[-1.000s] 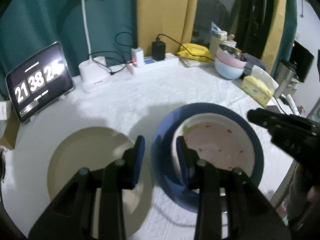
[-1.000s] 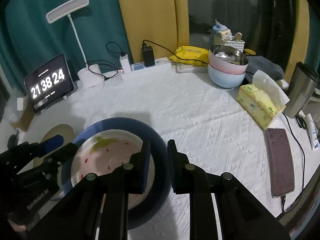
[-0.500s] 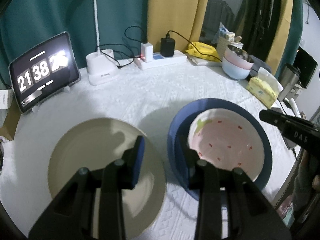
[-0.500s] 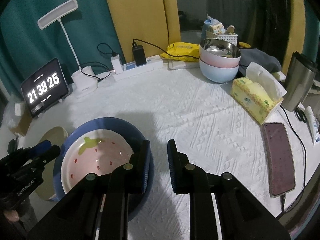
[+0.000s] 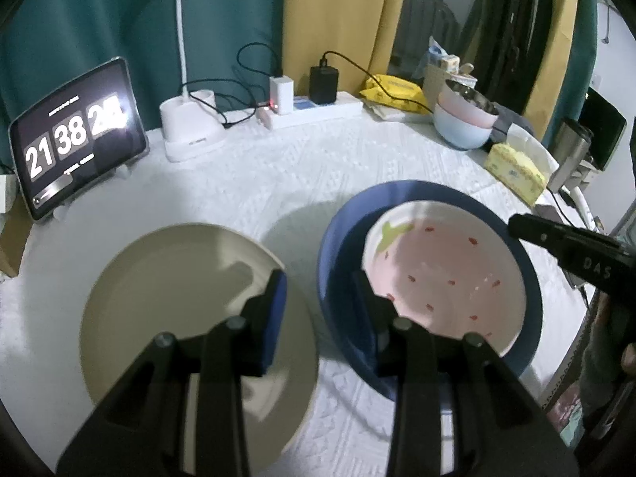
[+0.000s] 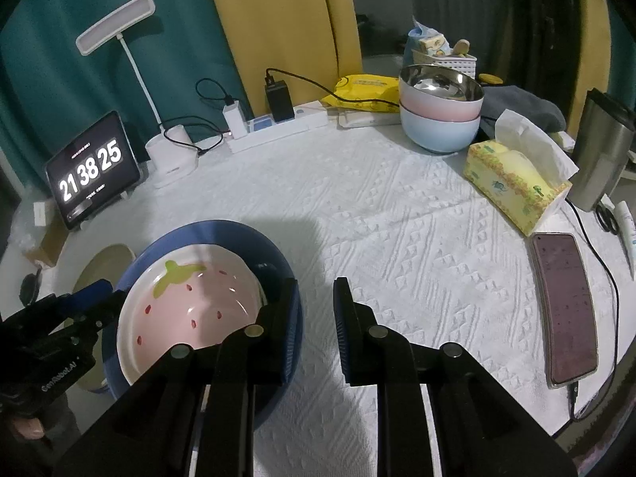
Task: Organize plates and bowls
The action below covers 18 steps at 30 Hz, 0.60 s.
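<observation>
A pink strawberry-pattern bowl [image 5: 441, 274] sits inside a larger blue bowl [image 5: 342, 238] on the white tablecloth; both show in the right wrist view, pink bowl [image 6: 190, 310], blue bowl [image 6: 222, 234]. A beige plate [image 5: 179, 298] lies left of them, partly visible in the right wrist view [image 6: 103, 262]. My left gripper [image 5: 320, 298] is open and empty, raised over the gap between plate and blue bowl. My right gripper [image 6: 316, 310] is open and empty, raised at the blue bowl's right rim. A stack of pink-over-light-blue bowls with a steel bowl on top [image 6: 439, 115] stands at the back right.
A clock tablet [image 6: 91, 171], lamp base [image 6: 171, 155] and power strip [image 6: 278, 127] line the back edge. A tissue box [image 6: 512, 183], steel tumbler [image 6: 604, 155] and phone [image 6: 564, 310] lie at the right. Yellow packet [image 6: 365, 87] sits behind the stacked bowls.
Both grippers have pulled back and risen from the nested bowls, so more of the beige plate and tabletop shows. The bowls have stayed in place.
</observation>
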{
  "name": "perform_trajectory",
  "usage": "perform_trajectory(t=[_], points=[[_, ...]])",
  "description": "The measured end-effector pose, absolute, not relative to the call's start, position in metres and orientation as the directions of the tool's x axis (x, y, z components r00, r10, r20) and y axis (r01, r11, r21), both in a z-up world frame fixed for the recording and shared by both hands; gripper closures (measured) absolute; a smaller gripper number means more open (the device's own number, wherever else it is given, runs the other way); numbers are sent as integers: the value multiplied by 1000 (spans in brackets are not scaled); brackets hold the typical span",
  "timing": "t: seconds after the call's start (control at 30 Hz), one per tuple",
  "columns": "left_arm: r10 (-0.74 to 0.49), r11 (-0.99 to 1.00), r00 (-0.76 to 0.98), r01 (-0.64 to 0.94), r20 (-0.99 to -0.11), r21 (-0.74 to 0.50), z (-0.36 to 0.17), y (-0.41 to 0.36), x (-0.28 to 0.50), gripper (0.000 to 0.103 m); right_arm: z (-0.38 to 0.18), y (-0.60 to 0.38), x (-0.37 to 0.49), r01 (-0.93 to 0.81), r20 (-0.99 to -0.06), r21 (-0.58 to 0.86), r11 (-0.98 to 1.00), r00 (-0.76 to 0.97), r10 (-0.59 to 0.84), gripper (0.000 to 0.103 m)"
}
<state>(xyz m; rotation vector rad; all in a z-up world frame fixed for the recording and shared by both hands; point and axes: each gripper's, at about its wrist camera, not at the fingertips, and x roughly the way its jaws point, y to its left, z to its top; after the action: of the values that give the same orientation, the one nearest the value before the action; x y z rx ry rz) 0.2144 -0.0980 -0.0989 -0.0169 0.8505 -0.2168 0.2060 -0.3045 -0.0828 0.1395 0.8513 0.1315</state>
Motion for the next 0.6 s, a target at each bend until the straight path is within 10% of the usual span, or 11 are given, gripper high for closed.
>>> perform_trajectory(t=[0.6], points=[[-210, 973, 653, 214, -728, -89, -108, -98, 220, 67, -102, -308, 207, -114, -742, 253, 961, 614, 268, 76]])
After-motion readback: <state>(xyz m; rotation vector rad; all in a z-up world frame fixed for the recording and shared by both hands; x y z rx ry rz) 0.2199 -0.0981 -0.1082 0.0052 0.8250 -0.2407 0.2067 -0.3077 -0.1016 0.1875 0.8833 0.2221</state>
